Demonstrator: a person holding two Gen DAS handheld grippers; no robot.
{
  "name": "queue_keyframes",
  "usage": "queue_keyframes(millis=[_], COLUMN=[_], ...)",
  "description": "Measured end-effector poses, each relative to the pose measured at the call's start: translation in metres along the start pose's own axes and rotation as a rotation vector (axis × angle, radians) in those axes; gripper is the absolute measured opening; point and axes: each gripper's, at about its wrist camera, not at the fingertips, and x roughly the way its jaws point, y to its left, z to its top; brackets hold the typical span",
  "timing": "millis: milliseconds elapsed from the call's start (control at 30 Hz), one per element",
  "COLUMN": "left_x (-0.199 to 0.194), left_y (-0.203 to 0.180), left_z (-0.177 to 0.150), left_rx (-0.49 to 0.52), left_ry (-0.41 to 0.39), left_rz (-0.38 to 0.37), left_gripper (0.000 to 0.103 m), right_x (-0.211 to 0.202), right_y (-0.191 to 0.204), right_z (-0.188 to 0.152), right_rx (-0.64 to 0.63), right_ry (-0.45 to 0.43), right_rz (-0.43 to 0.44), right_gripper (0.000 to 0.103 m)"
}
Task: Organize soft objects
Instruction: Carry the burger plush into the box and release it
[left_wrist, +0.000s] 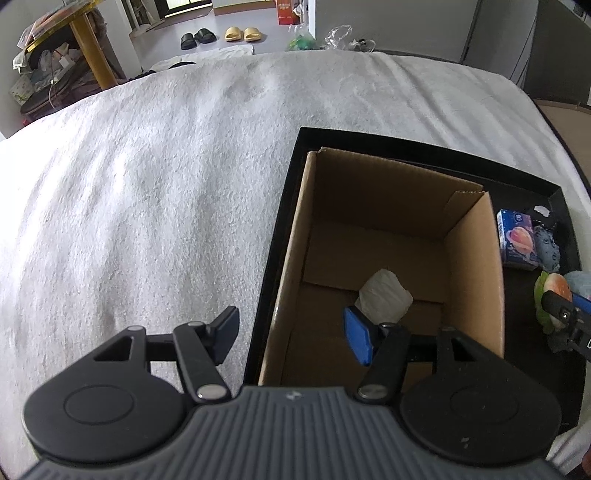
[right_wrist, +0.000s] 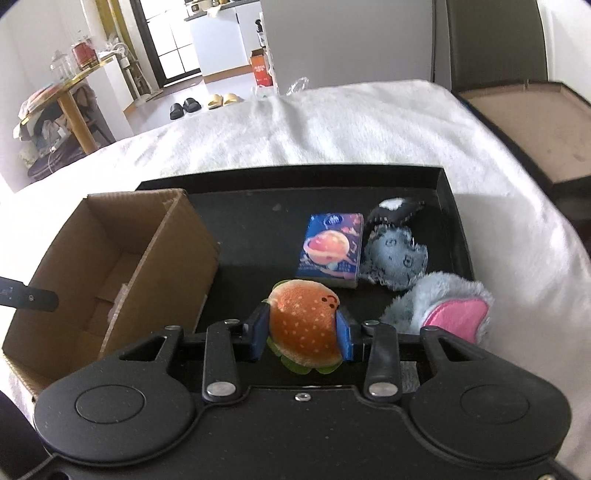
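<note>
burger plush (right_wrist: 304, 326): right wrist view, lower middle of the frame, pinched between the blue pads of the right gripper (right_wrist: 304, 334), so that claw is clamped on it, squeezing the bun's sides
where it needs to go: my guess is the cardboard box (right_wrist: 110, 273), which sits to the left of the plush in this view, open top, right next door on the black tray (right_wrist: 454, 206)
key relation: box is left of the held plush, so the move looks like a short sideways carry, then let go over the opening
other soft stuff: tissue pack (right_wrist: 330, 249), grey patterned plush (right_wrist: 395, 254) and a fluffy grey-pink one (right_wrist: 447, 310) lie on the tray, upper right of the burger
left wrist view: left gripper (left_wrist: 291, 332) hovers with fingers spread wide and nothing between them, straddling the box's (left_wrist: 388, 221) near-left wall
inside box: a crumpled white item (left_wrist: 384, 297) on the floor
nearer hand: the right one, it's already holding the plush (left_wrist: 552, 291)
</note>
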Motion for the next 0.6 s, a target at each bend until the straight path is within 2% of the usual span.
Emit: queue_keyframes(millis=[600], left_x=[-0.009], left_y=[0.019], left_z=[-0.004], left_rx=[-0.016], left_ry=[-0.040], left_rz=[-0.064], left_gripper=[0.060], right_x=[-0.039], right_y=[0.049], right_z=[0.028], right_rx=[-0.045], right_ry=[-0.064], right_rz=[0.024], right_gripper=[0.037])
